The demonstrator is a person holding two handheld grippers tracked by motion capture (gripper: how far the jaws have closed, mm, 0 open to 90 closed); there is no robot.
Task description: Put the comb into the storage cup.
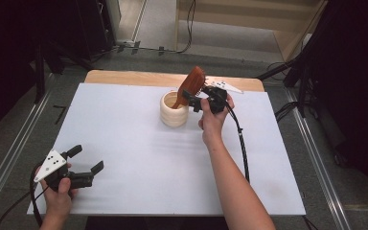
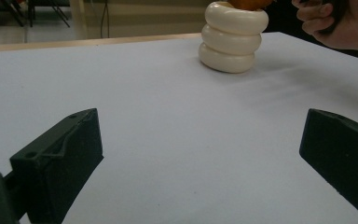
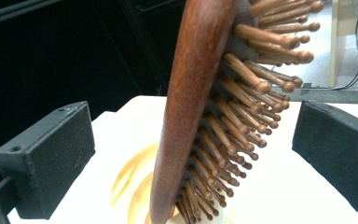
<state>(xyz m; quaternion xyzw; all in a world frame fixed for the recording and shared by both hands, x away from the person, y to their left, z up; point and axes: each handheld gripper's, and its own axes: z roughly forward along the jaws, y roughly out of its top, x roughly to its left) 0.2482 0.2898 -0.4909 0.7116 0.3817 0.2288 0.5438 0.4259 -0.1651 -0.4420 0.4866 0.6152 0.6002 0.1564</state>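
A wooden hairbrush (image 1: pixel 193 82) stands tilted in a cream ribbed cup (image 1: pixel 174 111) at the back middle of the white sheet, handle down inside. My right gripper (image 1: pixel 191 100) is open around the brush head. In the right gripper view the brush (image 3: pixel 191 107) rises between the two spread jaws with a gap on each side, bristles (image 3: pixel 242 102) facing right, above the cup rim (image 3: pixel 130 182). My left gripper (image 1: pixel 87 158) rests open near the front left corner, nothing between its jaws. The left gripper view has the cup (image 2: pixel 233 39) far ahead.
A white sheet (image 1: pixel 124 143) covers the table, with a wooden strip (image 1: pixel 139 76) showing at the back edge. The right gripper's cable (image 1: pixel 242 143) trails down beside the forearm. Dark stands and rails flank the table.
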